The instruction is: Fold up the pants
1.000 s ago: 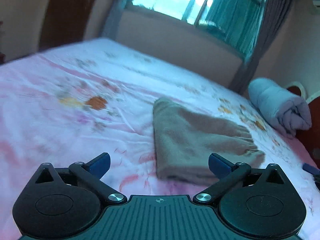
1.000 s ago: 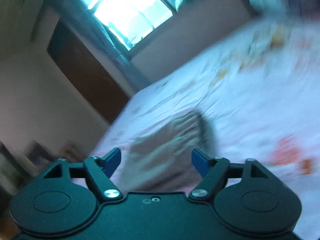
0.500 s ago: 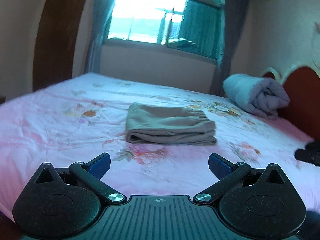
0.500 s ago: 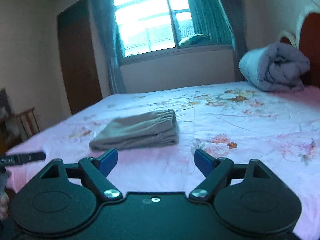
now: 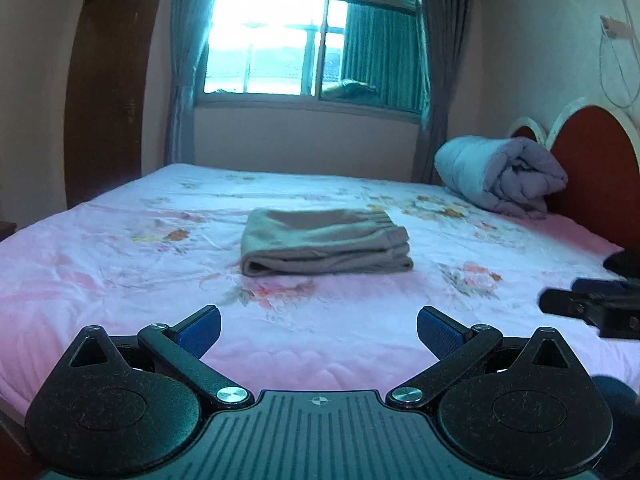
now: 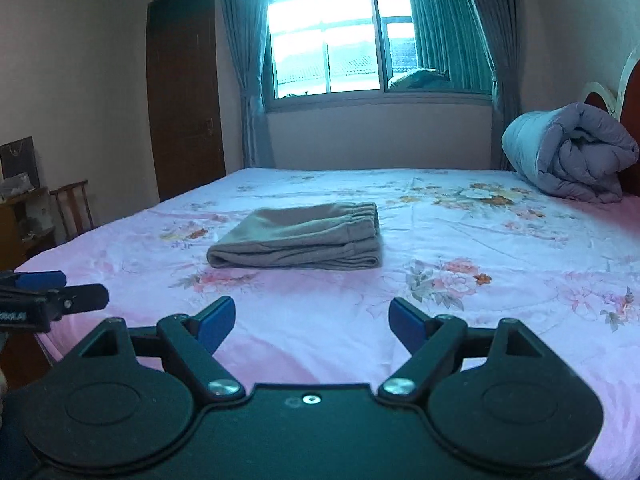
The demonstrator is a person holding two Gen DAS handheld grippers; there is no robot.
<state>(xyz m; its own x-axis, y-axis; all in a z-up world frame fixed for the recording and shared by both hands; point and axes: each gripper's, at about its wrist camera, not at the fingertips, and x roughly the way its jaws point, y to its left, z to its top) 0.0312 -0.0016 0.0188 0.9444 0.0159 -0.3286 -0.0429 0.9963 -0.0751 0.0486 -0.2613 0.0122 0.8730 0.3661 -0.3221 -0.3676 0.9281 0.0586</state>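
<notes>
Nearest the left wrist camera, the left tongs (image 5: 319,330) stand with their blue-padded fingers wide apart, nothing between them, held above the near edge of the bed (image 5: 100,264). In the right wrist view the right tongs (image 6: 311,322) are likewise spread apart and empty over the pink floral sheet. Each tool shows at the margin of the other's view: the right tongs at the right edge of the left view (image 5: 592,308), the left tongs at the left edge of the right view (image 6: 44,294).

Farther out, in the middle of the bed, lie the pants (image 5: 326,246) (image 6: 300,242), grey-brown, folded into a compact flat stack with the gathered waistband on the right side, well apart from both tongs. Beyond them, at the right by the red headboard (image 5: 592,168), rests a rolled grey-blue quilt (image 5: 500,174) (image 6: 568,152). On the far wall a bright window (image 5: 312,36) sits between curtains, with a dark wooden door (image 6: 184,84) to the left
</notes>
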